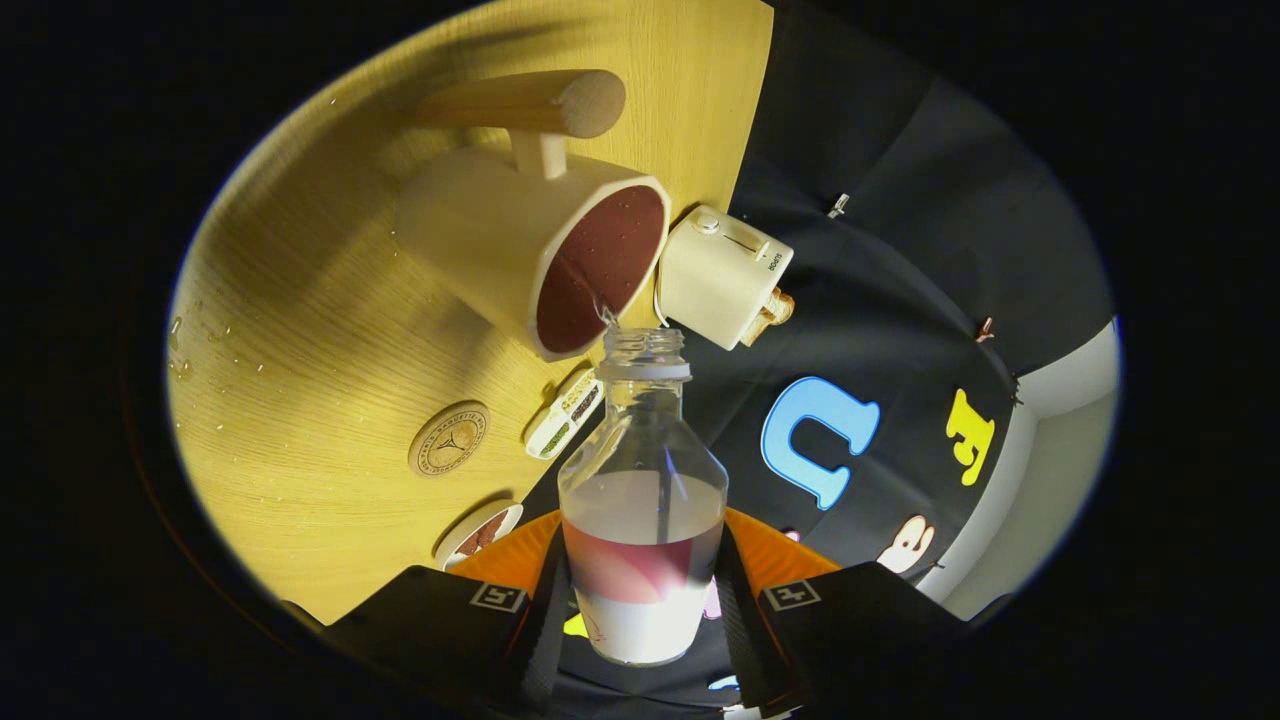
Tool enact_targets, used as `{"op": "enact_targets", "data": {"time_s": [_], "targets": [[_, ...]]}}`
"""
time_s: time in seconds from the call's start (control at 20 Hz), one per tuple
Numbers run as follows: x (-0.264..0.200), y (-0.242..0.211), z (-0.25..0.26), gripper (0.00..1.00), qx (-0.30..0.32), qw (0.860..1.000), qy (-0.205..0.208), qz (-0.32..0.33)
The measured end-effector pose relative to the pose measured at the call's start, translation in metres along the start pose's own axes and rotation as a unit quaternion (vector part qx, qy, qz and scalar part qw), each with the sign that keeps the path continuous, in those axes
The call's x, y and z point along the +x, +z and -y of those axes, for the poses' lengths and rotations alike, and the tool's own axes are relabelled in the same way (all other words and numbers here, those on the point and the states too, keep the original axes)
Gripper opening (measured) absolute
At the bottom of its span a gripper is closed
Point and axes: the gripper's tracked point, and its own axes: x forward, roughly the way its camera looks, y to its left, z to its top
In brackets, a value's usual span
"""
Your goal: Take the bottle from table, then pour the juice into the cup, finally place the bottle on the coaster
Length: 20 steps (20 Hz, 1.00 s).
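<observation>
The clear plastic bottle with a white label band (641, 500) sits clamped between the two fingers of the tongs (640, 610), one finger pressing each side of its lower body, so the pick-up from the desk is done. The bottle is tipped, its open threaded mouth just at the rim of the cream-coloured cup with a thick wooden handle (530, 240), and a thin stream of liquid appears to run from the mouth into the cup's dark reddish inside. Liquid remains in the lower part of the bottle, so I judge the pour is under way rather than finished.

Left to do: end the pour, right the bottle, and set it on the coaster. The round wooden disc with a stamped emblem (449, 438) on the pale wood-grain desk (300, 330), near the cup, looks like that coaster, and it is bare. Beside the cup stands a small cream box-shaped device (722, 275); water drops speckle the desk.
</observation>
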Motion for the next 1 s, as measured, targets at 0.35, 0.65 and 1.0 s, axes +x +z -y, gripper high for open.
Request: {"op": "enact_targets", "data": {"time_s": [0.35,0.65,1.0], "targets": [[0.003,0.005,0.020,0.70,-0.053,0.998,-0.027,0.020],[0.005,0.010,0.032,0.70,-0.088,0.994,-0.048,0.037],[0.003,0.026,0.049,0.70,-0.152,0.982,-0.083,0.070]]}}
